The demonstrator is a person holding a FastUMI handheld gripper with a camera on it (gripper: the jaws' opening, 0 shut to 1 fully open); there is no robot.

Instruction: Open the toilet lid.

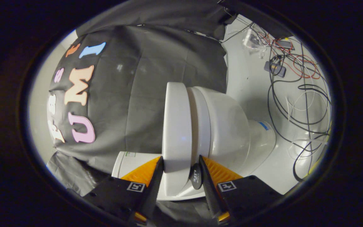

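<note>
Tool (180, 171) camera, rolled sideways, close against the toilet lid (176, 126).

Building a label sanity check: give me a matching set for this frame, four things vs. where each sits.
Things:
1. lid
2. bowl
3. cables
4. tank

Places:
A. loose on the white floor, beyond the bowl
B. between the fingers, edge-on
C. outside one finger, on the lid's far side from the bowl
D. against the lid, on its cable side

Pairs: 1-B, 2-D, 3-A, 4-C

The gripper has its fingers straddling the lid's edge; whether both press on it cannot be told.
</note>
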